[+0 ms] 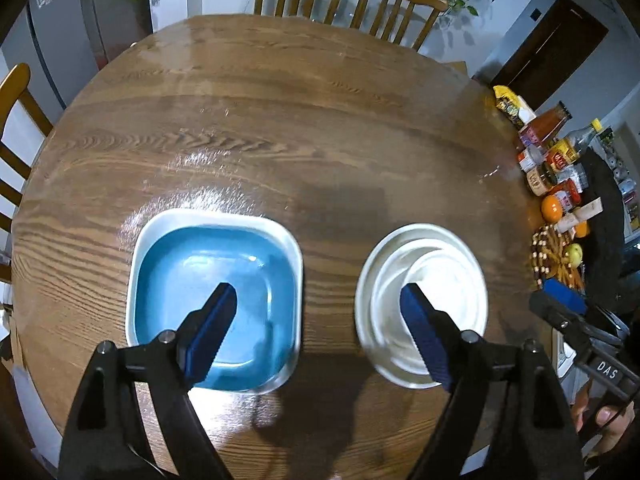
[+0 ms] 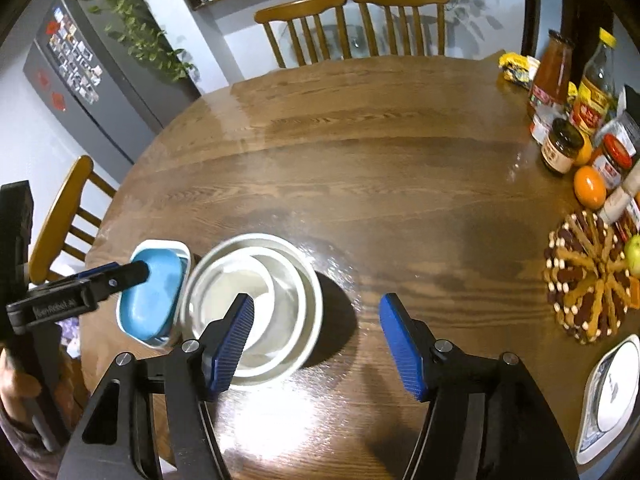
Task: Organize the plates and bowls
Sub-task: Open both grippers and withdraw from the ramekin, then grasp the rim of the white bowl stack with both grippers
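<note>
Now both my grippers stand wide apart and hold nothing: the left gripper point(image 1: 320, 328) hangs over the gap between the two stacks, and the right gripper point(image 2: 316, 340) has only bare table point(image 2: 360, 152) between its pads. No earlier view is at hand, so I judge only that each stack is set down and I am free of it.

To do this step well I would lift straight clear, keeping the pads off the rims so nothing gets nudged.

Taking the white bowls point(image 2: 256, 304) as my landmark: my right gripper sits just right of them, its left finger over their near rim. The blue square dish point(image 1: 214, 300), nested in a pale square one, lies just to their left, close beside them. Well right of them, at the table's edge, waits a white plate point(image 2: 612, 396), probably next. Jars and fruit crowd the far right.
</note>
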`<state>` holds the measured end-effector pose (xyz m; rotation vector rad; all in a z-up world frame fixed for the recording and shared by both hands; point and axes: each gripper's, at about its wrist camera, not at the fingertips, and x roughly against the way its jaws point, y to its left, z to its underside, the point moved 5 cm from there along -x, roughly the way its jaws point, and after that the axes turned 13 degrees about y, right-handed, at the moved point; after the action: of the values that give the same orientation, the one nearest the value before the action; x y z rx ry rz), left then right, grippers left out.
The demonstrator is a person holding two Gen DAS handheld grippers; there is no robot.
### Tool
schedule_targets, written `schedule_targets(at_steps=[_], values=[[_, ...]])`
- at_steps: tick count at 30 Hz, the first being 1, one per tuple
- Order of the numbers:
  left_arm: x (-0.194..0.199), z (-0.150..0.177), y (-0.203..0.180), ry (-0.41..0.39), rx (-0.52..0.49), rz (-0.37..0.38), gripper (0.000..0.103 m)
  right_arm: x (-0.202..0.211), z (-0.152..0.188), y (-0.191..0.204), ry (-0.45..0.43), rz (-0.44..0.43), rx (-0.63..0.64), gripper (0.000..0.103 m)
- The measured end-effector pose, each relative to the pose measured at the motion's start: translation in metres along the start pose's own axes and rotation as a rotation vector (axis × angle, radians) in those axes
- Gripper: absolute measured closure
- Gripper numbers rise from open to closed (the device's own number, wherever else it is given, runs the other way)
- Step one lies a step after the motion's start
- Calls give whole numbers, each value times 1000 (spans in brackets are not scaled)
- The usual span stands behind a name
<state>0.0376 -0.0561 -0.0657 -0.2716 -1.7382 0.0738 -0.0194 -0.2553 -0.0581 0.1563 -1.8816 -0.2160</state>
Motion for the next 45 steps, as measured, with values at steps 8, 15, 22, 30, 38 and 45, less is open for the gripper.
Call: schedule_targets(at_steps=[8,15,22,30,38,45], values=[[-20,2,0,60,-18,-37,49,-24,3,-10,74,-58,-19,53],[-26,-5,-10,103,-36,-5,69,-41,3,-13,141,-109,-36,68],[-36,-8,-14,148,-47,-6,76,-49,4,-10,171,-115,-39,80],[-37,-10,-19,168,-54,19,85,-52,3,-7,185,-111,-22,84],[-43,-15,-23,191,-68,2,82,-59,1,-9,212,-112,-27,84],[-60,-12,-30,239,-107,-32,84,-66,-1,-7,242,-112,-28,84]])
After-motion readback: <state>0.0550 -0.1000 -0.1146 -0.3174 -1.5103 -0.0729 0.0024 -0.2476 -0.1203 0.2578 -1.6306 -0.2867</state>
